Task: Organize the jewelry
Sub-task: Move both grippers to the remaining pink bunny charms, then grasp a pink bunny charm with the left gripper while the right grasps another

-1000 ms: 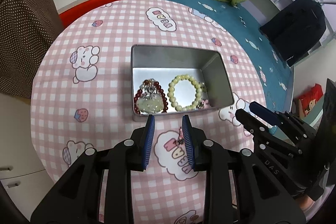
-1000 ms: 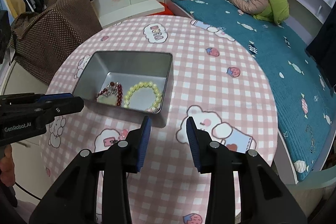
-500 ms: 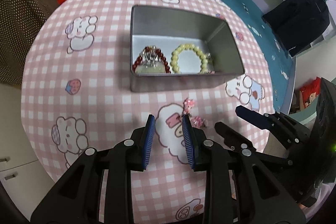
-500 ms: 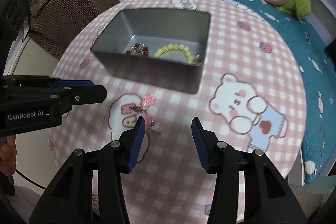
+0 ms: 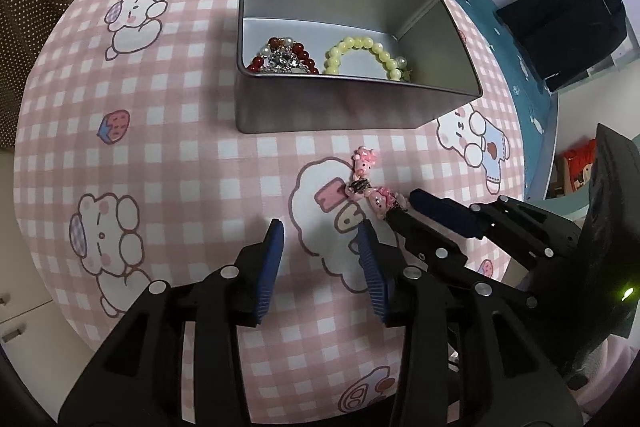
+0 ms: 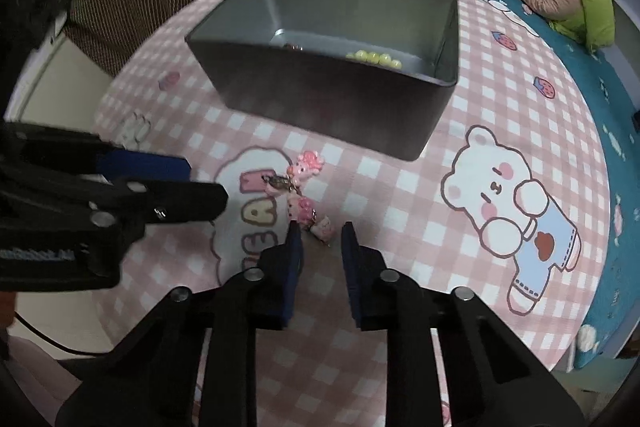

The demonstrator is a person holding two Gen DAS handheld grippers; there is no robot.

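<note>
Pink-checked cloth covers the round bench (image 5: 168, 155), with a bed (image 6: 560, 39) just beyond its far rim. Since a second ago both grippers have dropped toward a pink charm piece (image 6: 306, 203) lying on the cloth just in front of the metal tin (image 5: 352, 107), which holds 2 bracelets, a red bead one (image 5: 280, 57) and a yellow bead one (image 5: 366, 57). The right gripper (image 6: 319, 241) has just been closing: its fingers are narrowed at the near end of the charm, though whether the pads press on it yet I cannot tell. The left gripper (image 5: 320, 259) has just been opening and stands released, nothing between its fingers. Likely the charm goes into the tin next. Its near wall stands close, so the lift must clear that rim; open cloth lies to the right.
</note>
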